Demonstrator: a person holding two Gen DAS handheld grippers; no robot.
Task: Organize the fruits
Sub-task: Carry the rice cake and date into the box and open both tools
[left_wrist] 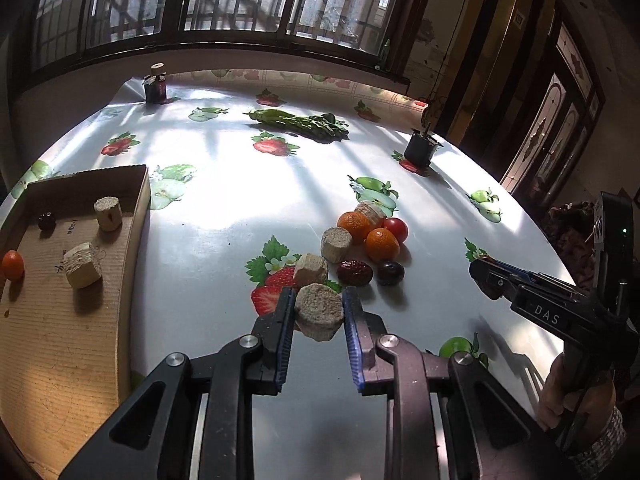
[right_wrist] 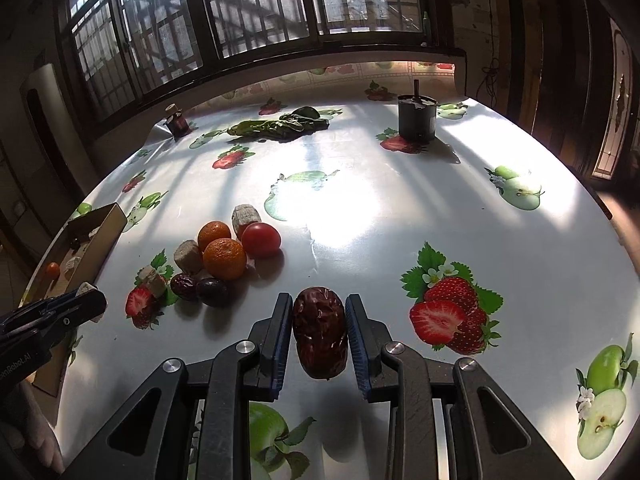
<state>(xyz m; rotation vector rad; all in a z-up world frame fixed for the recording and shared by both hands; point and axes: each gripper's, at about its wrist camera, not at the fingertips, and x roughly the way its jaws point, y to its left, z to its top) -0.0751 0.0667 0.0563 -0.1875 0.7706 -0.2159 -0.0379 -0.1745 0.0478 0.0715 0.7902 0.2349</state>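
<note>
My left gripper [left_wrist: 319,300] is shut on a round tan puck [left_wrist: 319,312] and holds it just above the table. My right gripper [right_wrist: 319,308] is shut on a wrinkled red date [right_wrist: 320,332], also lifted off the cloth. The pile on the table holds two oranges [left_wrist: 382,243], a cherry tomato [left_wrist: 396,229], another red date [left_wrist: 355,272], a dark plum [left_wrist: 390,272] and several tan pucks [left_wrist: 336,244]. A cardboard box [left_wrist: 138,216] at the left holds two pucks [left_wrist: 83,265], a dark berry [left_wrist: 47,220] and a small orange fruit [left_wrist: 13,265]. The right gripper [left_wrist: 486,278] shows at the right edge of the left wrist view.
The table [right_wrist: 400,220] wears a glossy white cloth printed with fruit. A bunch of green leaves [left_wrist: 304,122] lies at the back. A black cup [right_wrist: 417,118] stands back right, a small dark jar [left_wrist: 155,84] back left. Barred windows run behind the table. A hand [left_wrist: 576,392] grips the right tool.
</note>
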